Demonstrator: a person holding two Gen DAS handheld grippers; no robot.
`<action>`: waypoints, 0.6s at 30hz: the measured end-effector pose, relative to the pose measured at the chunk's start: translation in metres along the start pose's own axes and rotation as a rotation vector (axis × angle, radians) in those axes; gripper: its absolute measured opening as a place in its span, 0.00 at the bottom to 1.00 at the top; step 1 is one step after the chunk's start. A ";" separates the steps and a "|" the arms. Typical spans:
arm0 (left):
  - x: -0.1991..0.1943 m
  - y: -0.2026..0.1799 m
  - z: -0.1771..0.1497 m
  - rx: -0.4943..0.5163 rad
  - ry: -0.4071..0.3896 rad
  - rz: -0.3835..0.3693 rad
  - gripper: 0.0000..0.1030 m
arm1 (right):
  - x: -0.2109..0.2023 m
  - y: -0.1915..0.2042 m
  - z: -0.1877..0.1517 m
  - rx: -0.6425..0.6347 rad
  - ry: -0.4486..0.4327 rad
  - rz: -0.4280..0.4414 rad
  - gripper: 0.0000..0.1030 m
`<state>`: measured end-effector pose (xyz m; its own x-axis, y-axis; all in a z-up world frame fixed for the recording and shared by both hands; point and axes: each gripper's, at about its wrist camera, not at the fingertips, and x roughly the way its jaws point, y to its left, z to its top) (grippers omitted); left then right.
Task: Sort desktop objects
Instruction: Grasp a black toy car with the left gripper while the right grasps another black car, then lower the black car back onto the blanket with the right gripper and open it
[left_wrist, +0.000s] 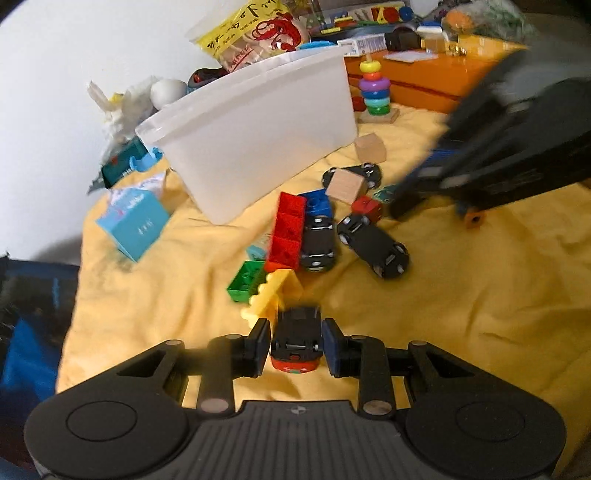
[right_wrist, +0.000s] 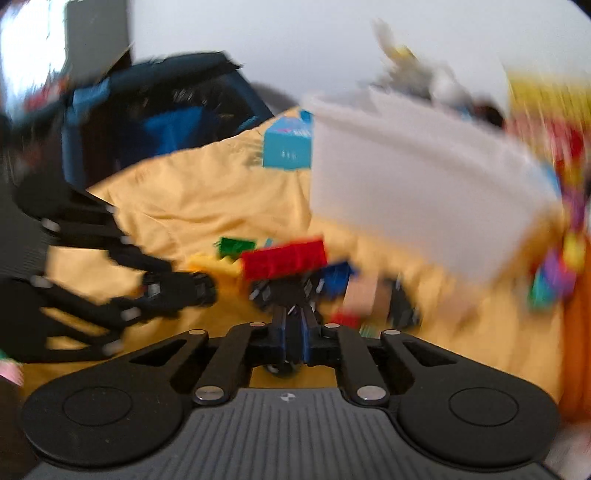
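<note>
Gripping a boxy toy car (left_wrist: 297, 334), left gripper (left_wrist: 296, 345); right gripper (right_wrist: 293, 332) jaws pinched together.

Little can be read. The yellow crinkly snack bag (left_wrist: 255, 33), far ahead of the left claw and a little to its left behind the white plastic bin (left_wrist: 255, 136), carries large red and black brush-style characters, East Asian in look, too blurred and tilted to spell out. The light-blue cardboard box (left_wrist: 135, 221), ahead and well to the left of that claw, bears small white marks that stay illegible in both views.
</note>
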<state>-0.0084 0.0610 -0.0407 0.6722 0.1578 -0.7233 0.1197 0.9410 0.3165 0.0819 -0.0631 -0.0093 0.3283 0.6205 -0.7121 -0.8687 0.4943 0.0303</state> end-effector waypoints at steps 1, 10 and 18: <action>0.004 -0.002 0.000 0.015 0.003 0.005 0.33 | -0.004 -0.005 -0.007 0.067 0.016 0.030 0.09; 0.005 -0.019 -0.002 0.028 0.003 -0.083 0.34 | -0.001 -0.040 -0.065 0.541 0.117 0.238 0.09; -0.012 -0.034 -0.005 0.018 -0.024 -0.183 0.34 | -0.010 -0.036 -0.060 0.416 0.097 0.061 0.23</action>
<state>-0.0239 0.0292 -0.0460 0.6553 -0.0233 -0.7550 0.2546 0.9479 0.1917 0.0876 -0.1237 -0.0454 0.2274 0.6063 -0.7620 -0.6556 0.6739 0.3407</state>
